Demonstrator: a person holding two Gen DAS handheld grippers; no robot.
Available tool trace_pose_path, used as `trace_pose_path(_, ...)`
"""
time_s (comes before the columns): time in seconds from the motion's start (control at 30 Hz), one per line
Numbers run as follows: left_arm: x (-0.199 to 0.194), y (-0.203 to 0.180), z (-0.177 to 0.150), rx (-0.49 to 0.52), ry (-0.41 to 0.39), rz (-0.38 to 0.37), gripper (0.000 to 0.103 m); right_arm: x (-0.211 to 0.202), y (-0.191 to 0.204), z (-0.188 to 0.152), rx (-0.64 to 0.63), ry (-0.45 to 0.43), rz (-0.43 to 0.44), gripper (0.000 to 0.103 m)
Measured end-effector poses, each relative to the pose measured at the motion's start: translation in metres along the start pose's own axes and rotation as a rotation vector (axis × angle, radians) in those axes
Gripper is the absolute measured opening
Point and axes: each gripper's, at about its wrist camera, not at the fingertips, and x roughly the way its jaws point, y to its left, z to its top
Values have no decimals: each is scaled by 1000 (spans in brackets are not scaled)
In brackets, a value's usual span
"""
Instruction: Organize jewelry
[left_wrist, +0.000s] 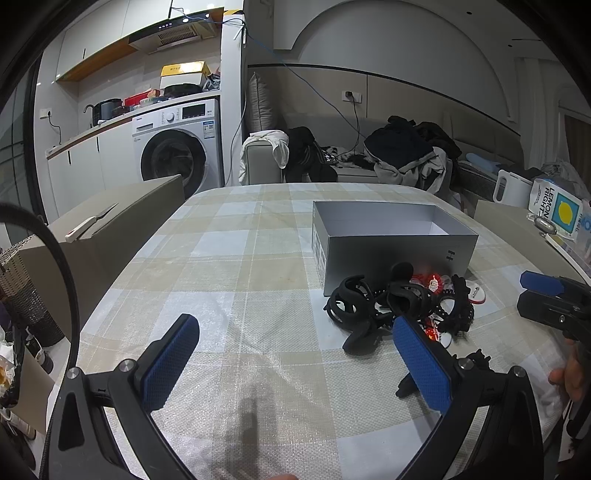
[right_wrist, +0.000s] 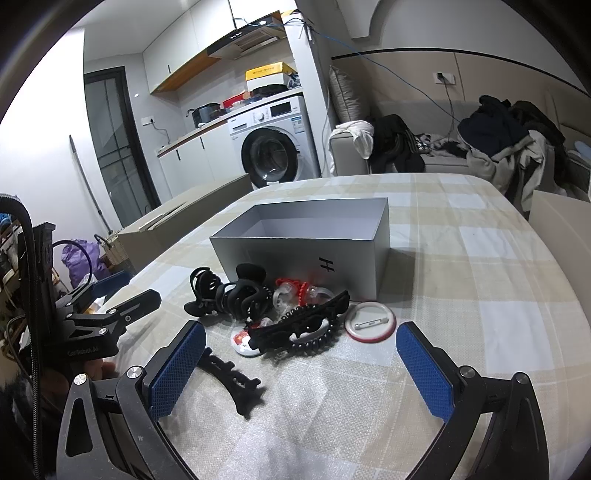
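Two sets of my fingers, left gripper (left_wrist: 295, 365) and right gripper (right_wrist: 301, 363), hover spread wide and empty over the checked surface (right_wrist: 461, 258), where hair clips (right_wrist: 225, 291) and pin badge (right_wrist: 369, 319) lie heaped against the open grey box (right_wrist: 306, 258), apparently staged for loading.

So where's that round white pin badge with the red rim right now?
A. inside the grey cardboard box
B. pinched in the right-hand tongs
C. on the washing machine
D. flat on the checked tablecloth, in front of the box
D: the round white pin badge with the red rim lies pin side up on the checked tablecloth, just in front of the open grey cardboard box, with nothing gripping it.
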Motion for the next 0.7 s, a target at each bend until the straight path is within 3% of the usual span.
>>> trace_pose_path(0.7, -7, -2, 0, 28, -37, -3, 102, -3, -2, 0, 15, -24, 22, 103)
